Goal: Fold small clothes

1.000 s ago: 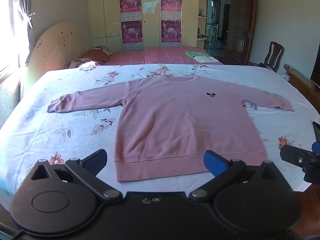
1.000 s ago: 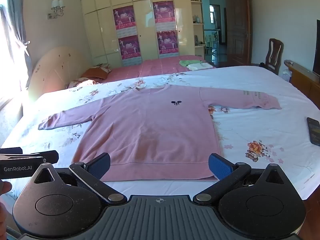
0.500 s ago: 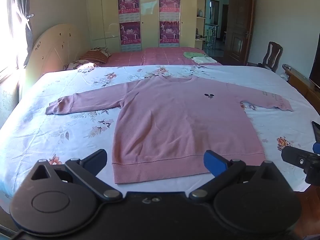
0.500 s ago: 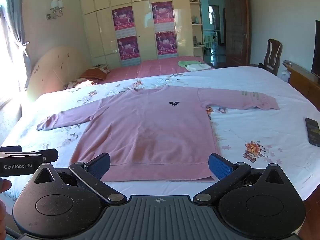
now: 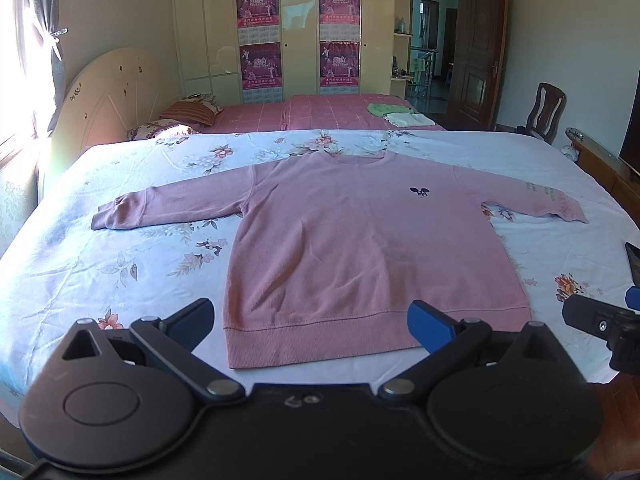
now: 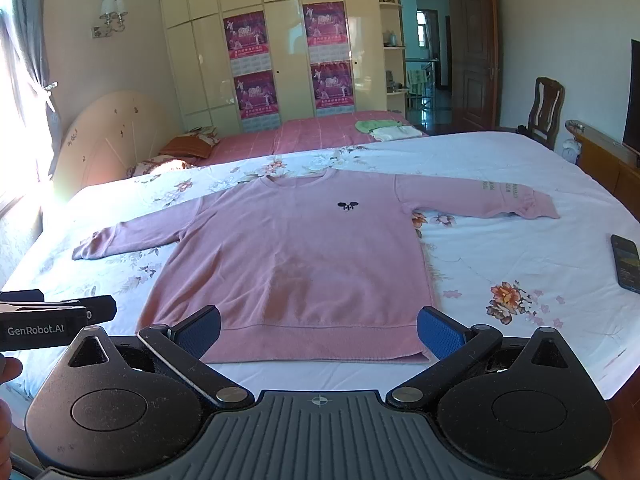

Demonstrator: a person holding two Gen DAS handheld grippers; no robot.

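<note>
A pink long-sleeved sweatshirt (image 5: 360,248) lies flat, front up, on the floral bedsheet (image 5: 120,264), sleeves spread out to both sides and hem nearest me. It also shows in the right wrist view (image 6: 304,256). My left gripper (image 5: 312,322) is open and empty, hovering just short of the hem. My right gripper (image 6: 318,334) is open and empty, also just before the hem. Each gripper shows at the edge of the other's view: the right one (image 5: 600,324), the left one (image 6: 52,320).
A dark phone (image 6: 626,262) lies on the sheet at the right. Folded green and white clothes (image 6: 386,129) sit on the pink bed behind. A wooden chair (image 6: 546,110) and a low cabinet (image 6: 608,160) stand at the right. A headboard (image 5: 104,104) is at the left.
Both grippers have edged slightly back and the view has shifted a little; the sweatshirt has not moved and both grippers stay open.
</note>
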